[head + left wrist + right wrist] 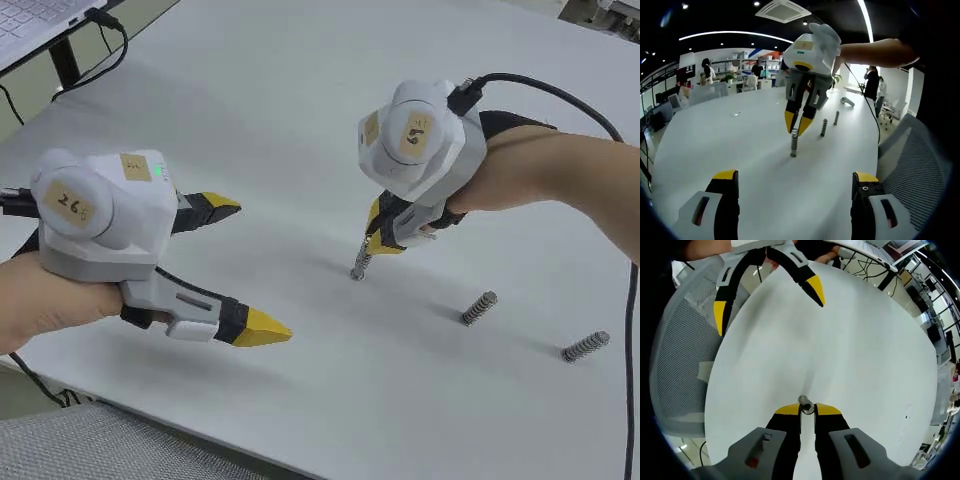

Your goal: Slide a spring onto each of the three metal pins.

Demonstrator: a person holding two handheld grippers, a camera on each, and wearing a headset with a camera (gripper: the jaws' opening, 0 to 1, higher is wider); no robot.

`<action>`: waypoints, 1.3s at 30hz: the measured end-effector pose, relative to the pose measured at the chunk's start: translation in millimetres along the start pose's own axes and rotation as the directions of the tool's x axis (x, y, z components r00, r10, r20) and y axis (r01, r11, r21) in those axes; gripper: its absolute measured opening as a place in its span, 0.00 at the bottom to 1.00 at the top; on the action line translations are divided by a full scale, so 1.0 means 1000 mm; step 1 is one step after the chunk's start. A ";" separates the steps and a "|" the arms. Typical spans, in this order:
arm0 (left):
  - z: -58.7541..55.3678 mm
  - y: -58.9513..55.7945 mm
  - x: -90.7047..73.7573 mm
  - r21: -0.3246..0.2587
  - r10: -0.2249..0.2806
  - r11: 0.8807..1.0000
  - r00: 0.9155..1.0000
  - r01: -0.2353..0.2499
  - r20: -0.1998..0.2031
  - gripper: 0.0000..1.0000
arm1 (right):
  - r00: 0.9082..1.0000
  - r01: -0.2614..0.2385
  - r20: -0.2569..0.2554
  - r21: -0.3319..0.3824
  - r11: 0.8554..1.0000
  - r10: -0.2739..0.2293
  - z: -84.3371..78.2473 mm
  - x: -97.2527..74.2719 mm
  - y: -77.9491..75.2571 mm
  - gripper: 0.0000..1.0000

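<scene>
A spring (359, 262) stands on the white table (300, 120), and a metal pin end shows at its top in the right gripper view. My right gripper (384, 241) points down with its yellow tips shut on the top of that spring (806, 405). From the left gripper view the same spring (794, 142) hangs under the right gripper (799, 123). Two more springs (479, 308) (585, 346) stand to the right, also seen as springs (823, 127) (836, 118) behind. My left gripper (245, 266) hovers open at the left, holding nothing.
A laptop (40, 25) on a stand and a black cable (105, 60) sit at the far left corner. The right gripper's cable (560, 95) runs over the person's arm (560, 180). A mesh chair (920, 165) stands by the table edge.
</scene>
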State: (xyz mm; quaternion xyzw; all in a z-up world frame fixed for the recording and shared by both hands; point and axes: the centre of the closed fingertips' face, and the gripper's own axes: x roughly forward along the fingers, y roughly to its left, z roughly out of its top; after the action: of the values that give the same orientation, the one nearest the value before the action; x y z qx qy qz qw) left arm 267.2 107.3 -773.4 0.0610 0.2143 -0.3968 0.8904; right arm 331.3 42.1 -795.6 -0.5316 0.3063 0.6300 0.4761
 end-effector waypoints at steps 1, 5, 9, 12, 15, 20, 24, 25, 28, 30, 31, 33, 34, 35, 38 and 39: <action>0.000 0.000 0.000 -0.002 0.001 1.000 1.000 -0.001 0.002 0.91 | 1.000 -0.004 -0.002 0.001 1.000 0.004 0.000 0.001 0.001 0.07; 0.000 0.000 -0.001 -0.004 0.001 1.000 1.000 -0.001 0.002 0.91 | 1.000 -0.006 -0.006 -0.002 1.000 0.006 -0.001 0.005 0.003 0.07; 0.001 0.000 -0.001 -0.005 0.004 1.000 1.000 -0.004 0.009 0.91 | 1.000 -0.010 -0.004 0.000 1.000 0.010 0.000 0.006 0.002 0.07; 0.002 0.000 -0.001 -0.002 0.004 1.000 1.000 -0.003 0.008 0.91 | 1.000 -0.011 -0.004 0.003 1.000 0.011 -0.001 0.009 0.003 0.07; 0.002 0.000 -0.001 -0.002 0.003 1.000 1.000 -0.003 0.008 0.91 | 1.000 -0.013 -0.005 0.005 1.000 0.013 -0.003 0.012 0.002 0.07; 0.002 0.000 -0.002 0.000 0.003 1.000 1.000 -0.003 0.006 0.91 | 1.000 -0.018 -0.005 0.015 1.000 0.018 -0.006 0.016 0.001 0.07; 0.003 0.000 -0.001 0.000 0.002 1.000 1.000 -0.002 0.003 0.90 | 1.000 -0.016 0.004 0.022 1.000 0.015 -0.006 0.018 0.001 0.07; 0.003 0.000 -0.001 -0.001 0.001 1.000 1.000 -0.001 0.004 0.91 | 1.000 -0.019 0.004 0.029 0.999 0.019 -0.006 0.018 0.000 0.07; 0.004 -0.001 0.000 0.003 -0.001 1.000 1.000 0.001 0.003 0.91 | 1.000 -0.017 -0.003 0.021 1.000 0.017 -0.009 0.019 0.000 0.07; 0.006 -0.001 0.001 0.004 -0.001 1.000 1.000 0.001 0.004 0.91 | 1.000 -0.016 -0.006 0.023 1.000 0.016 -0.010 0.020 -0.002 0.07; 0.006 -0.001 0.001 0.004 -0.003 1.000 1.000 0.003 0.005 0.91 | 1.000 -0.017 -0.009 0.026 1.000 0.017 -0.011 0.020 -0.002 0.07; 0.007 -0.001 0.001 0.008 -0.003 1.000 1.000 0.003 0.003 0.91 | 1.000 -0.007 -0.004 0.018 1.000 0.007 -0.010 0.020 -0.004 0.08; 0.007 -0.001 0.001 0.010 -0.004 1.000 1.000 0.004 0.001 0.91 | 1.000 -0.003 -0.007 0.001 1.000 0.003 -0.011 0.020 -0.004 0.08; 0.007 -0.001 0.001 0.010 -0.004 1.000 1.000 0.004 0.001 0.90 | 1.000 -0.002 -0.013 -0.008 1.000 0.001 -0.011 0.021 -0.004 0.08; 0.008 -0.001 0.000 0.011 -0.005 1.000 1.000 0.005 0.000 0.90 | 1.000 0.003 -0.004 -0.006 1.000 -0.003 -0.010 0.021 -0.006 0.08; 0.008 -0.001 0.000 0.013 -0.005 1.000 1.000 0.005 0.000 0.90 | 1.000 0.001 -0.001 -0.007 1.000 -0.001 -0.010 0.022 -0.006 0.08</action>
State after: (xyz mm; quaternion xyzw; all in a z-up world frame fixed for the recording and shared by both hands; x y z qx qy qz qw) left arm 269.3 104.1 -766.4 0.0663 0.2121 -0.4006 0.8889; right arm 340.6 41.0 -818.3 -0.5336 0.3041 0.6305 0.4746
